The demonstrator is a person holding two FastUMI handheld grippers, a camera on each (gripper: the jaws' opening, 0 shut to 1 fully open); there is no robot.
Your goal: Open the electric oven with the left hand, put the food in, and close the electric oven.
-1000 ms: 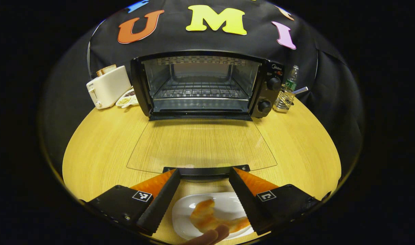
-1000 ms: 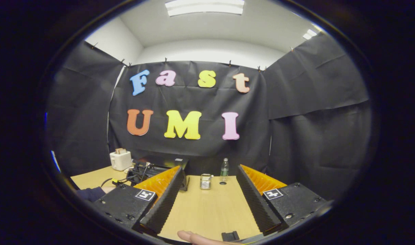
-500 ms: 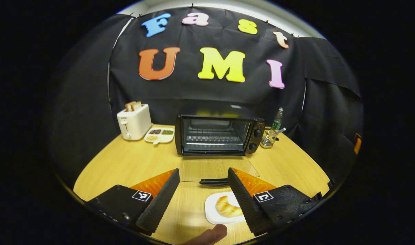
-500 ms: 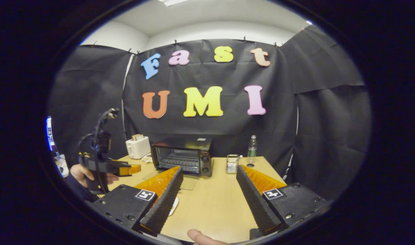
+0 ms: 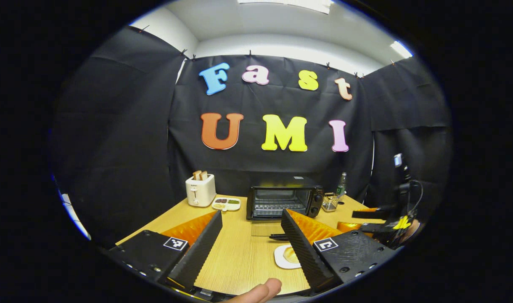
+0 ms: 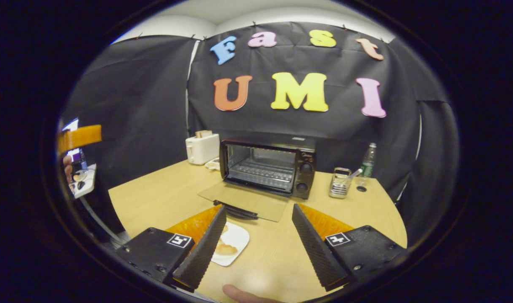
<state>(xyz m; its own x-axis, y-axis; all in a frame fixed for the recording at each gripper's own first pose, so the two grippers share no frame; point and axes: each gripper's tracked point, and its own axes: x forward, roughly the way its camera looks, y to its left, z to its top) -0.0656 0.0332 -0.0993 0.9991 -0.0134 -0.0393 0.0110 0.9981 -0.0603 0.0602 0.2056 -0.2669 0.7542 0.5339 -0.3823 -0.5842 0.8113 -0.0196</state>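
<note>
Now the oven (image 6: 267, 168) stands with its door (image 6: 248, 200) dropped flat. Just in front of the door's handle, the croissant (image 6: 226, 249) lies on its plate (image 6: 235, 240), low and left of the right gripper (image 6: 258, 244), which looks nearer; both it and the left gripper (image 5: 250, 244) are spread wide, holding nothing.

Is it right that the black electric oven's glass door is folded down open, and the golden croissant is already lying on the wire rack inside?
Not quite. The black electric oven does have its glass door folded down open, but the golden croissant lies on the white plate on the wooden table, in front of the door. The right gripper view shows it.
</note>
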